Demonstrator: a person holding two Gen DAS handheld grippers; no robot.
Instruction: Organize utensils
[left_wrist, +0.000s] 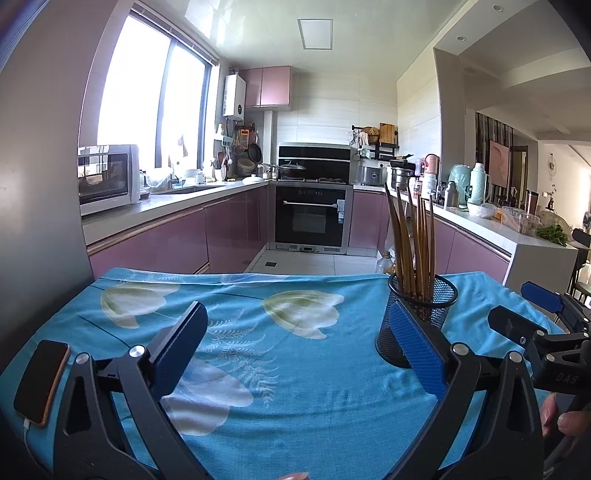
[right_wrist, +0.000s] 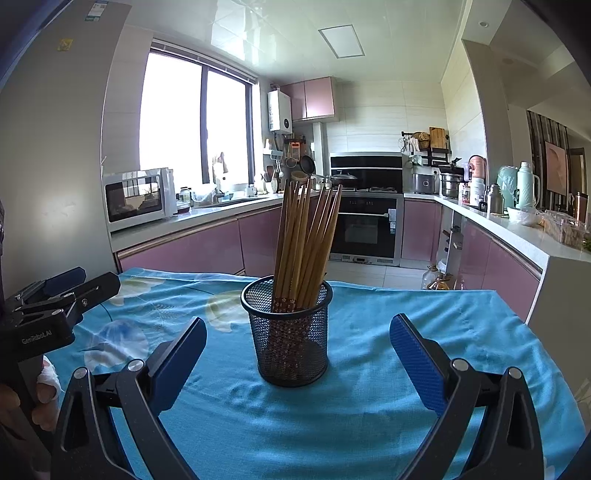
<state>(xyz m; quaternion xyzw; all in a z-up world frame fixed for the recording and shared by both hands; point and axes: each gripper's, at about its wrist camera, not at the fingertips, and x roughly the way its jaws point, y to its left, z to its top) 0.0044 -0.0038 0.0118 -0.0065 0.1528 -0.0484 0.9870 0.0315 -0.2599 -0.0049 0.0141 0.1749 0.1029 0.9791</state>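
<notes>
Chopsticks (right_wrist: 306, 240) all stand bundled in the mesh holder (right_wrist: 291, 332) mid-tablecloth (right_wrist: 406, 325); none loose in view, task looks done. Left gripper (left_wrist: 299, 347) and right gripper (right_wrist: 299, 354) both spread wide, empty.

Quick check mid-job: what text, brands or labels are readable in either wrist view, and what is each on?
"GenRobot.AI": on the left gripper body, right wrist view.
"DAS": on the right gripper body, left wrist view; the rest is cut off.
Fridge stickers and the oven label: too small to read.

Daylight floods through the blown-out window (right_wrist: 195, 122), glare streaks the ceiling, and fisheye bending darkens the corners
</notes>
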